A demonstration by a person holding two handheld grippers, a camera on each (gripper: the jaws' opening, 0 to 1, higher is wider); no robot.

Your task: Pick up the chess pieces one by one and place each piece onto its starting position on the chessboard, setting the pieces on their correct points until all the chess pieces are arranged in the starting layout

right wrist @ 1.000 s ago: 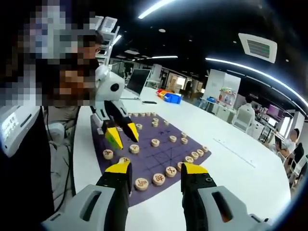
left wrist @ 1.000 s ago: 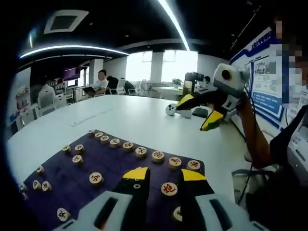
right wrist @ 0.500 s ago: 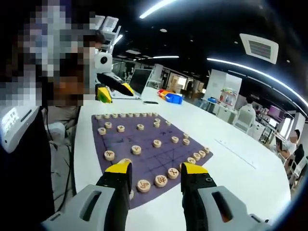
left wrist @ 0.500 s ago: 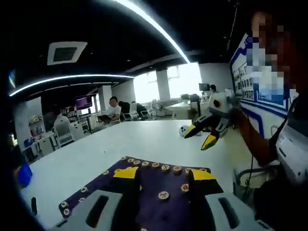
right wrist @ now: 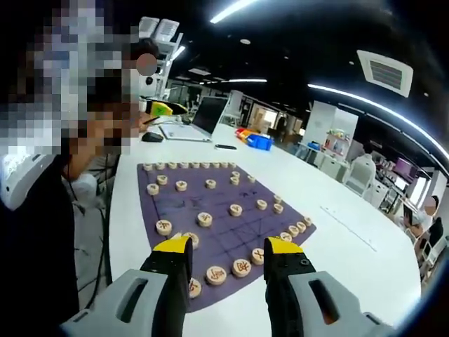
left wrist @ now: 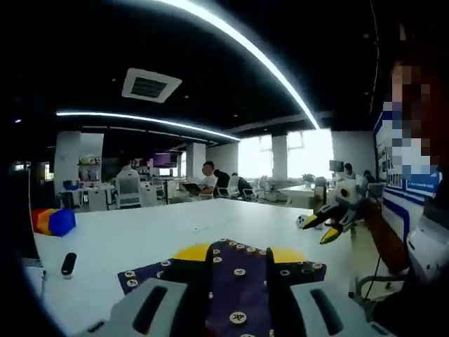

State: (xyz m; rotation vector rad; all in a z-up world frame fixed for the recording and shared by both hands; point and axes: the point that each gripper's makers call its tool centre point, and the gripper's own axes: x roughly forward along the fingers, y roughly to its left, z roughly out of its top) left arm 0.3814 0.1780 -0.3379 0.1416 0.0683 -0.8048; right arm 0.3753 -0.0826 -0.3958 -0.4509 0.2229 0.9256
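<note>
**Office table with a purple chess mat, both grippers raised and empty**

Open office space lies behind the scene, with dark ceiling, long light strips and people sitting at desks far away. A wide white table (right wrist: 337, 232) carries the purple chessboard mat (right wrist: 224, 210), and round wooden chess pieces (right wrist: 204, 219) stand on it.

From the right gripper view, one row of pieces runs along the far edge of the mat, and another row follows the near-right edge. Several single pieces stand between these rows, apart from each other. A laptop (right wrist: 210, 116) and a blue box (right wrist: 258, 142) are on the table beyond the mat. The right gripper (right wrist: 226, 247) hangs above the near edge of the mat. Its yellow-tipped jaws are spread, and nothing is between them; a few pieces of the near row are seen through the gap.

From the left gripper view, the left gripper (left wrist: 238, 254) is also above the mat (left wrist: 238, 288), with the jaws spread and empty. A piece (left wrist: 238, 318) lies low in the gap between them, on the mat. The right gripper (left wrist: 328, 225) appears at the right side, held in the air over the table edge, jaws parted. A coloured box (left wrist: 52, 220) and a small dark object (left wrist: 68, 263) are on the table at the left.
</note>
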